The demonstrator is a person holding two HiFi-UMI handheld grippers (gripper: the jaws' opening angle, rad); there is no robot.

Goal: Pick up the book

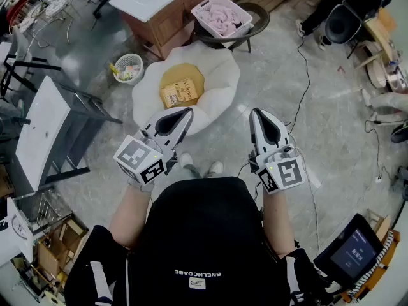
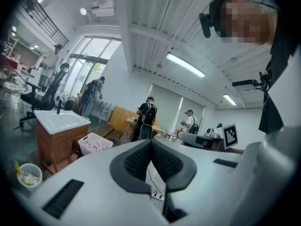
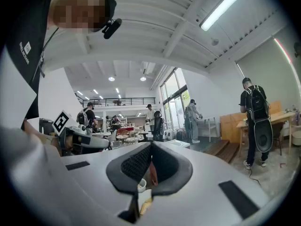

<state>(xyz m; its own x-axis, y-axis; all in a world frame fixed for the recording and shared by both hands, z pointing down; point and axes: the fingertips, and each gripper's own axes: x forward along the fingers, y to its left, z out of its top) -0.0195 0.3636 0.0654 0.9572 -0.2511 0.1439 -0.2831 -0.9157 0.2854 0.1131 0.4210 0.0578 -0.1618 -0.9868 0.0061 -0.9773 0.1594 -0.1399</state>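
Jaws closed on both grippers, nothing held.
We read the left gripper [image 1: 185,115] and right gripper [image 1: 256,115] with pads pressed together, touching nothing. The book [image 1: 181,94] lies flat on a white cushion [image 1: 220,81], ahead of both tips, nearer the left. Only the head view shows it plainly; gripper views show standing people [image 2: 148,114].

You hold both grippers out before your body, about level, side by side and apart. Your white plastic left gripper [image 1: 187,113], with black ribbed pads [image 2: 136,161], has its jaws closed together on nothing. Your matching right gripper [image 1: 256,113] is likewise closed and empty.
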